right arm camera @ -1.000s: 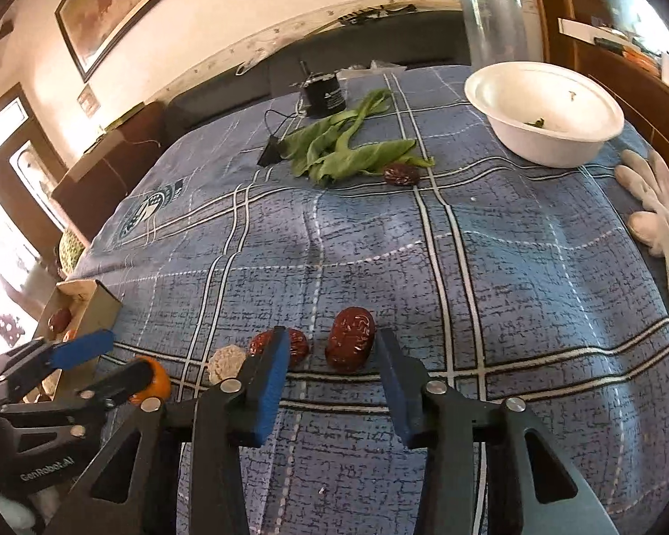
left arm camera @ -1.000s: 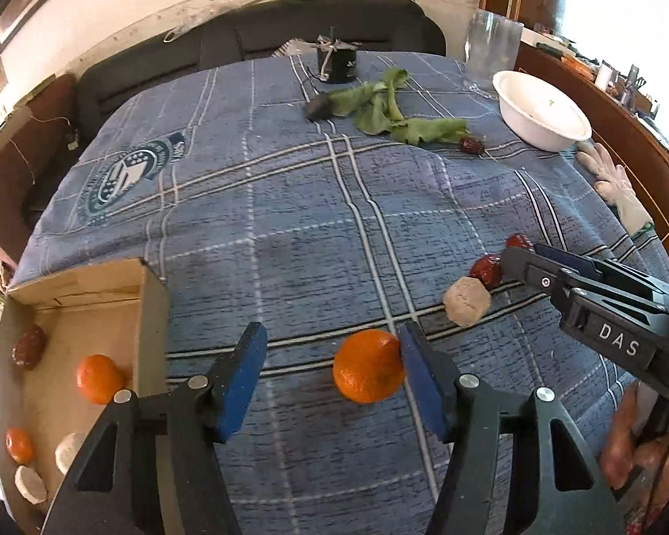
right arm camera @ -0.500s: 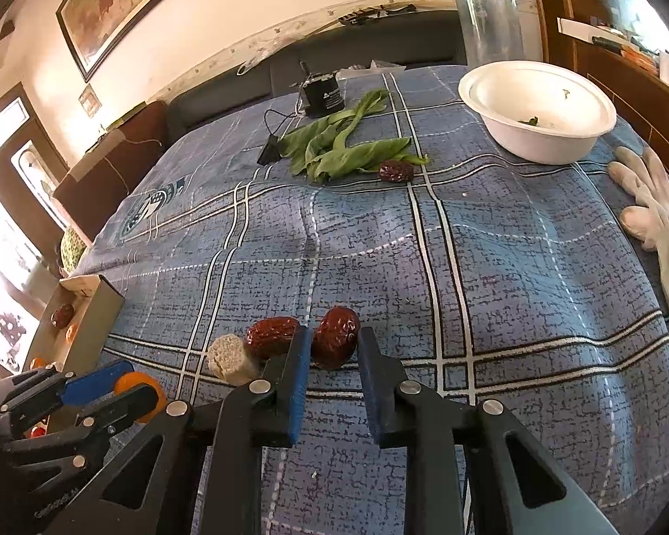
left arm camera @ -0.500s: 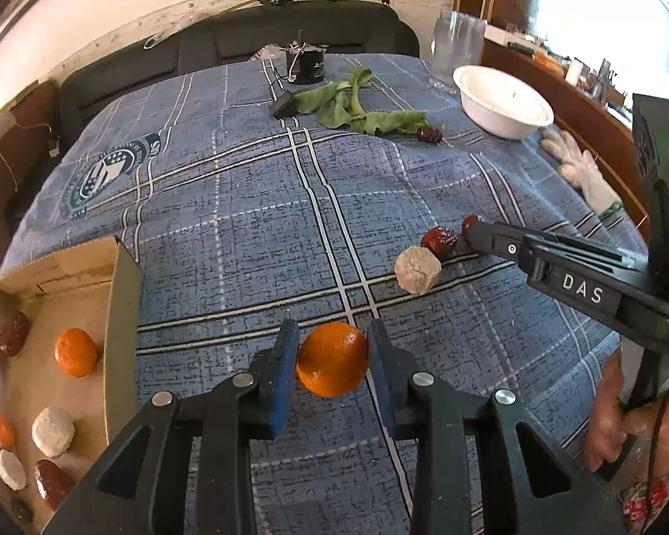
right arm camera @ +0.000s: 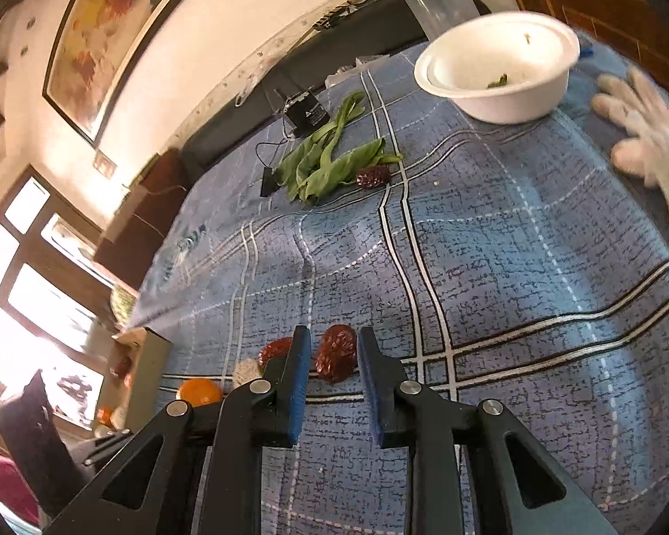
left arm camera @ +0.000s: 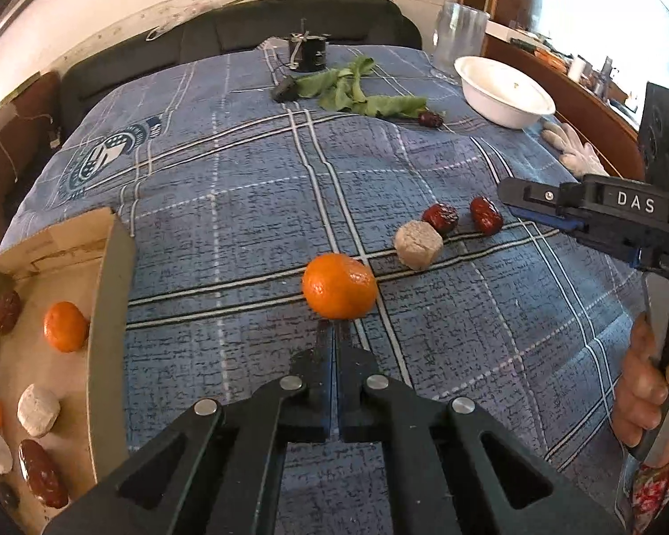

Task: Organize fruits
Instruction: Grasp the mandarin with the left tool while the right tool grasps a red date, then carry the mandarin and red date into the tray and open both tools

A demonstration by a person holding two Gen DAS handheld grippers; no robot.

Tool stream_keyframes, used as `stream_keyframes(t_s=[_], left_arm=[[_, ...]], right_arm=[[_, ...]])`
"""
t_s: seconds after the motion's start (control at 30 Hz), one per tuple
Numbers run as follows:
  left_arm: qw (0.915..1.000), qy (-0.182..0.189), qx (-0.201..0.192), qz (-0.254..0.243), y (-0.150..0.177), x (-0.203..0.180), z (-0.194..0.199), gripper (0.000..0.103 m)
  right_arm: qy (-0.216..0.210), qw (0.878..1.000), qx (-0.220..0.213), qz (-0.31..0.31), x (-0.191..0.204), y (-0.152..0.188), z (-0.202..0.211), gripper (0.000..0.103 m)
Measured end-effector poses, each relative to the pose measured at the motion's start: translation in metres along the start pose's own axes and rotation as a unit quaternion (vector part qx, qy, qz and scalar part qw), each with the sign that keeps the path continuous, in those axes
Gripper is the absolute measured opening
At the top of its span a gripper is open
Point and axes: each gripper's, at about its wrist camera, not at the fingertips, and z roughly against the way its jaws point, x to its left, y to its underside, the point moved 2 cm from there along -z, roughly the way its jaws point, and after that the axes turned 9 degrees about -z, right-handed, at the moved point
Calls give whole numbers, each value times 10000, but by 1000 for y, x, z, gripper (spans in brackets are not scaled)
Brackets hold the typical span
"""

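My left tool point(left arm camera: 333, 334) is pinched closed on nothing, the mandarin point(left arm camera: 339, 285) lying just beyond its tips on the bed, right of the cardboard box point(left arm camera: 107, 294). My right tool point(right arm camera: 333, 356), partly open and holding nothing, straddles a date point(right arm camera: 336, 352) that stands lengthwise between its pads.

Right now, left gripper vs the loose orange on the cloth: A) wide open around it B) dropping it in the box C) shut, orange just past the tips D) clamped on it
C: the left gripper has its jaws closed together with nothing between them, and the orange sits on the cloth just beyond the tips.
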Motion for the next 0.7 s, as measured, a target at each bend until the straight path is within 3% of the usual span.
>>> stream_keyframes(t_s=[0.13, 0.23, 0.3, 0.47, 0.53, 0.63, 0.7], left_arm=[[9998, 58, -165, 123, -3, 4, 9, 5], [9995, -2, -292, 100, -9, 6, 10, 25], [9994, -19, -339, 60, -13, 5, 8, 38], [9993, 76, -280, -225, -22, -7, -8, 41], [9986, -209, -241, -421, -21, -14, -14, 41], [9974, -482, -241, -477, -17, -13, -14, 31], [9988, -312, -224, -300, -14, -7, -8, 31]], right_arm=[[244, 9993, -57, 260, 6, 2, -4, 26], [485, 9974, -1, 533, 17, 7, -14, 41], [659, 9953, 5, 712, 22, 9, -18, 41], [889, 9911, -13, 989, 29, 13, -23, 41], [919, 9904, 25, 1037, 29, 14, -24, 24], [899, 9909, 55, 995, 28, 15, -22, 24], [869, 9916, 48, 958, 27, 15, -21, 24]])
